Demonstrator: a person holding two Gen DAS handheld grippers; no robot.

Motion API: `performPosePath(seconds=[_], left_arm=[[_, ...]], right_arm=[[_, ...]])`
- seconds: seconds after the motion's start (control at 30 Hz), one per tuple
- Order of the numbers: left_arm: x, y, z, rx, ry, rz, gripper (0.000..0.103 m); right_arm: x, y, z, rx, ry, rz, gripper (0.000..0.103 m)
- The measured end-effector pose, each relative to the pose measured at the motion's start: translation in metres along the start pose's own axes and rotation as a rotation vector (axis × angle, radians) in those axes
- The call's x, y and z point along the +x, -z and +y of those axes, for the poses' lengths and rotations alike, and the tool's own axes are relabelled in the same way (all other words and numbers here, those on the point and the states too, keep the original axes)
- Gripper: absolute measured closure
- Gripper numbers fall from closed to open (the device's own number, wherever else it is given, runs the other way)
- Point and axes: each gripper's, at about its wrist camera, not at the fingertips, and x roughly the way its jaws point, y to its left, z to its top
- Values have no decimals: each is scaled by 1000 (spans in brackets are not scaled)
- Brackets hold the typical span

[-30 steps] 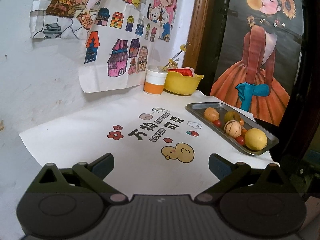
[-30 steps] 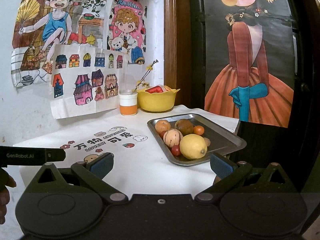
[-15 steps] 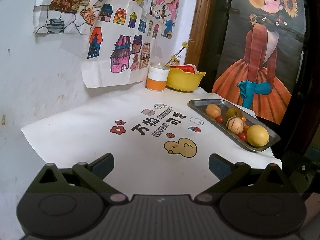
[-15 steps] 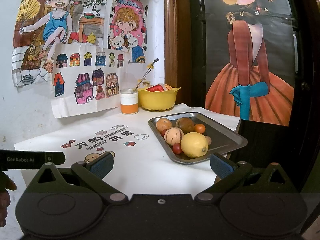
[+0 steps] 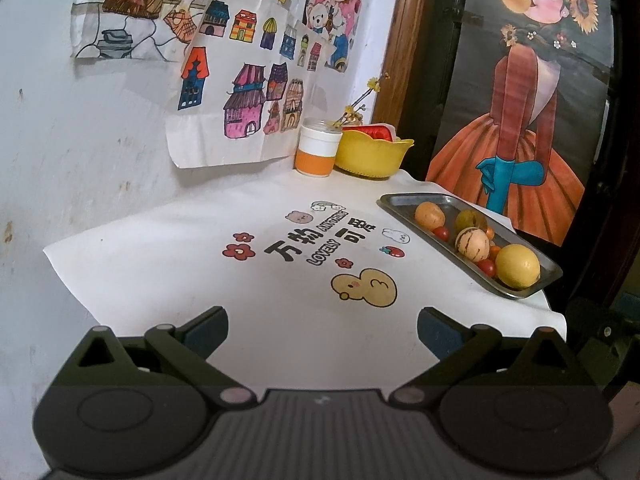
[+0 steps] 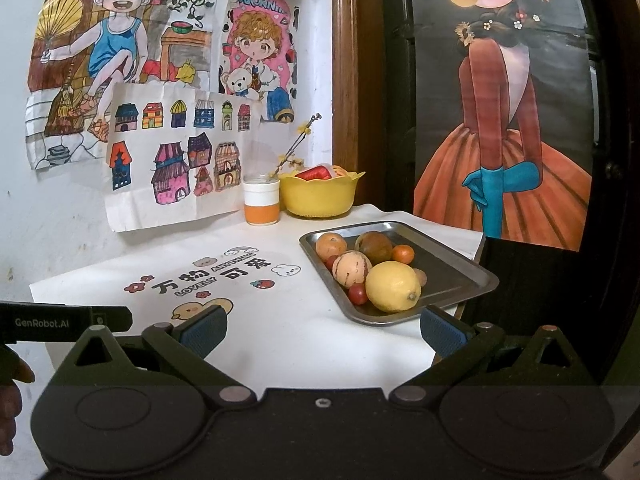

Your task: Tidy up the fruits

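Note:
A metal tray lies at the right side of the white table. It holds a yellow lemon, a striped pale fruit, an orange fruit, a brownish-green fruit, a small orange and cherry tomatoes. A yellow bowl with a red item stands at the back. My right gripper is open just short of the tray's near end. My left gripper is open over the table's near edge.
A white and orange cup with a yellow-flowered twig stands beside the bowl. The tablecloth carries printed characters and a duck. Drawings hang on the wall behind. A dark door with a poster is at the right. The left gripper's body shows in the right wrist view.
Both grippers have drifted slightly: the table and tray sit a little higher and farther in the left wrist view, a little closer in the right. Both stayed open.

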Motion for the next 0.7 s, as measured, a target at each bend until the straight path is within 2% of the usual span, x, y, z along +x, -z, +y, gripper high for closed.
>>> performPosePath(seconds=[0.7], left_arm=[[0,2,2,-4,0,2,0]], right_arm=[[-1,0,0,0,1,0,1]])
